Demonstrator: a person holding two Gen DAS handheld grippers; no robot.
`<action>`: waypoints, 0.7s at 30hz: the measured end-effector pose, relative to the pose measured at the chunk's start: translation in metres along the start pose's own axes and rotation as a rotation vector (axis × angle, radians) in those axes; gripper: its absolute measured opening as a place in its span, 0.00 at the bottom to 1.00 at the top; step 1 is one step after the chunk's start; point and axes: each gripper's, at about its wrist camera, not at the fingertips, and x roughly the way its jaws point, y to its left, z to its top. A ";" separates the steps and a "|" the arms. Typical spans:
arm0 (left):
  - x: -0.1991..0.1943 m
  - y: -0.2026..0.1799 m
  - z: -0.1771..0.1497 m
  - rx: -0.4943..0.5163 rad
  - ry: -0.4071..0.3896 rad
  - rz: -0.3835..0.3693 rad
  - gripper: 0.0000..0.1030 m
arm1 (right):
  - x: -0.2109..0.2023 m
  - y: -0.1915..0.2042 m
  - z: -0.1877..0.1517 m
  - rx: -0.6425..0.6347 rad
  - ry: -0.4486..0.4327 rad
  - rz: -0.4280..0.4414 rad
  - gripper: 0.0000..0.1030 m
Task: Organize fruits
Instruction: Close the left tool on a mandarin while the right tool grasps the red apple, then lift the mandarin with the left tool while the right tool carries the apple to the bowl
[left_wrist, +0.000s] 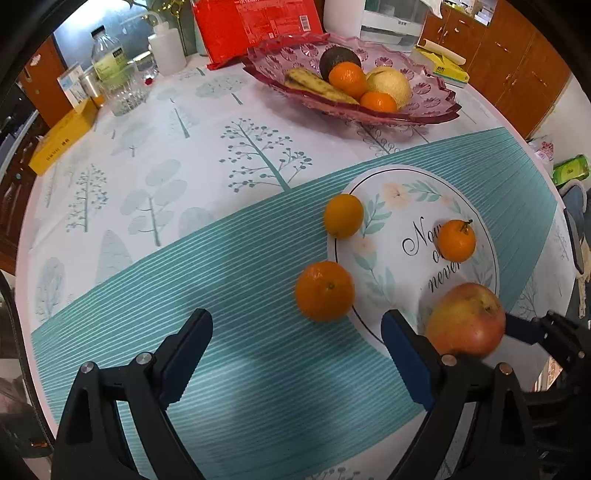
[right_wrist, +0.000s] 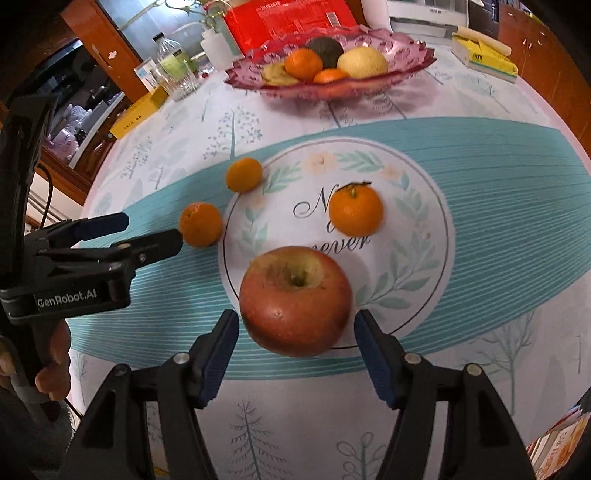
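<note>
Right wrist view: apple (right_wrist: 295, 301) sits on tablecloth (right_wrist: 498, 177), stem hollow facing up; round, no clear long axis.
Right gripper (right_wrist: 295, 350): jaws spread, flanking apple, no contact visible.
Left gripper (left_wrist: 295, 354): released, apple beyond its right finger.

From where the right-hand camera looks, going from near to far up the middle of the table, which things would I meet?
Open right gripper → big red apple → stemmed orange mandarin on the printed round emblem → pink glass fruit dish → red packet.
</note>
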 end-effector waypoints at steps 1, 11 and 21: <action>0.004 0.001 0.001 -0.002 0.004 -0.006 0.89 | 0.003 0.001 0.001 0.003 0.000 -0.012 0.64; 0.028 -0.012 0.008 0.051 -0.001 -0.012 0.73 | 0.017 0.006 0.006 -0.011 -0.018 -0.049 0.67; 0.041 -0.030 0.009 0.107 -0.005 0.005 0.38 | 0.015 0.015 0.001 -0.073 -0.063 -0.090 0.66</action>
